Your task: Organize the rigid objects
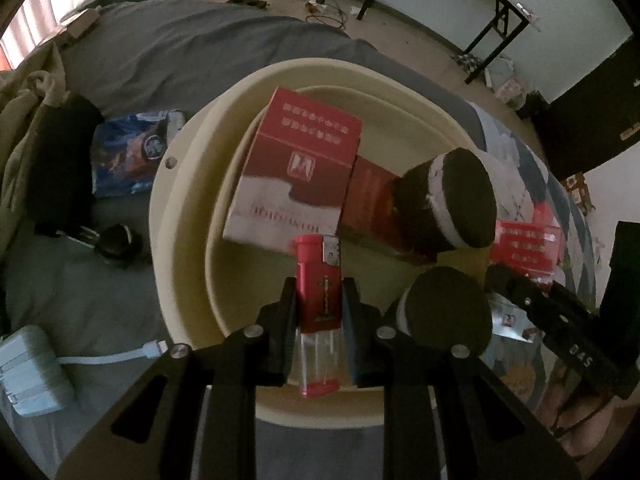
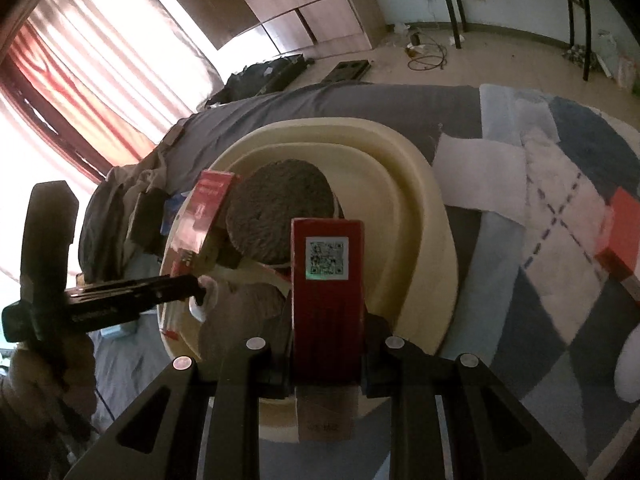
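1. Left gripper (image 1: 319, 300): clamped on red lighter (image 1: 319, 292), above cream basin (image 1: 180, 216).
2. Right gripper (image 2: 327, 316): clamped on red box (image 2: 327, 280), over the same basin on the bed (image 2: 400, 104).

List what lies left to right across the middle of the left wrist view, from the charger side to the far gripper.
White charger → black keys → cream basin → red lighter in the left gripper → dark round pad → right gripper.
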